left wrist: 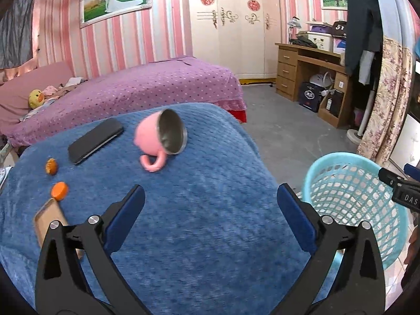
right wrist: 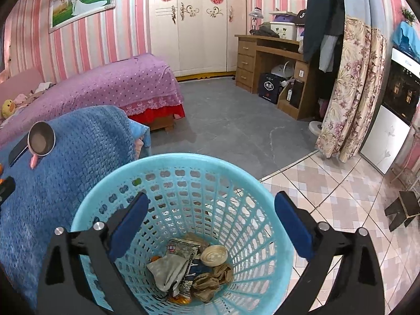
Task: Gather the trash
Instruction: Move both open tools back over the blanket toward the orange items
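- The left gripper (left wrist: pixel 210 204) is held above the blue blanket (left wrist: pixel 183 223) with its fingers spread wide; nothing is grasped between them.
- The right gripper (right wrist: pixel 211 218) is held over the mouth of the blue basket (right wrist: pixel 86 210), fingers also released and empty. Wrappers, crumpled paper and a small round lid are seen at the bottom of the basket.
- The remaining trash seems to be two pieces of orange peel (left wrist: pixel 59 191) (left wrist: pixel 51 166), lying near the left edge of the blanket, close to a tan phone case (left wrist: pixel 48 223).
- The black phone (left wrist: pixel 95 140) and the tipped pink cup (left wrist: pixel 160 139) lie toward the far edge; they are probably not trash. If the reach is made carelessly, one of them could be taken by mistake.
- The nearer peel almost touches the tan case, so the case could be pinched together with it or pushed off the left edge.
- The soft blanket could be caught by the fingertips and dragged, and the cup could then be rolled off.
- The basket stands beside the right edge, on the floor; it could be knocked over by the arm.
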### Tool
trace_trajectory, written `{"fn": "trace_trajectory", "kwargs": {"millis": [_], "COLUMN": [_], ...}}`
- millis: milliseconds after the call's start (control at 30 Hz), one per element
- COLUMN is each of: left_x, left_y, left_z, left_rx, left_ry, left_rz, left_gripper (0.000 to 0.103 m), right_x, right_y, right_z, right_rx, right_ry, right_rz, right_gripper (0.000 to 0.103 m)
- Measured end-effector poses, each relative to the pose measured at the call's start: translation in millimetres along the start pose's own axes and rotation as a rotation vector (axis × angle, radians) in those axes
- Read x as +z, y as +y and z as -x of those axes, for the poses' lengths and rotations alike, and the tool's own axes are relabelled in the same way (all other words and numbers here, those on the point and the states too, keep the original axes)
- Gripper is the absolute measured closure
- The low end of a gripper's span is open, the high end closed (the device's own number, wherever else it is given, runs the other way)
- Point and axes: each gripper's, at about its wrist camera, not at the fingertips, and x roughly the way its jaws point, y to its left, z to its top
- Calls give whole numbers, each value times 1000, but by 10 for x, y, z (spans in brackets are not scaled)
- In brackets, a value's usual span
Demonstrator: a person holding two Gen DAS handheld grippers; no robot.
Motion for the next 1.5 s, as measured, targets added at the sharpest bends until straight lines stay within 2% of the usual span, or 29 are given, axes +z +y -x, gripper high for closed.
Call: {"fn": "trace_trajectory", "kwargs": {"millis": [167,367,533,667,867,1100,1400,1500], "left_x": [-2,54,62,12,-58,-109,-197,-216], "left_y": [292,718,1082,1364,1784,2339,2829,3009], "left_z": [72,201,261,238,262,328,299,296], "left_rx": [52,76,119,137,205,209,210,237], "left_ry": [-4,-23,-19,3,13,23,79,93], "left_rz": [6,53,83,120,142,236,291,297], "left_gripper": [6,6,6,5,6,5,5,5], "right_x": [39,94,115,117,77,34,-83,-90], "right_y": [171,433,715,981,1267,1648,2253,2390], "right_z": [23,89,96,100,125,172,283,338], "right_rx": [-3,11,65,72,117,157,201,228], "right_ry": [-4,-21,-16,-14,-7,-9,-14,-13], "right_rz": [-1,14,41,92,106,133,222,222], "right_gripper": [5,5,5,5,5,5,5,5]}}
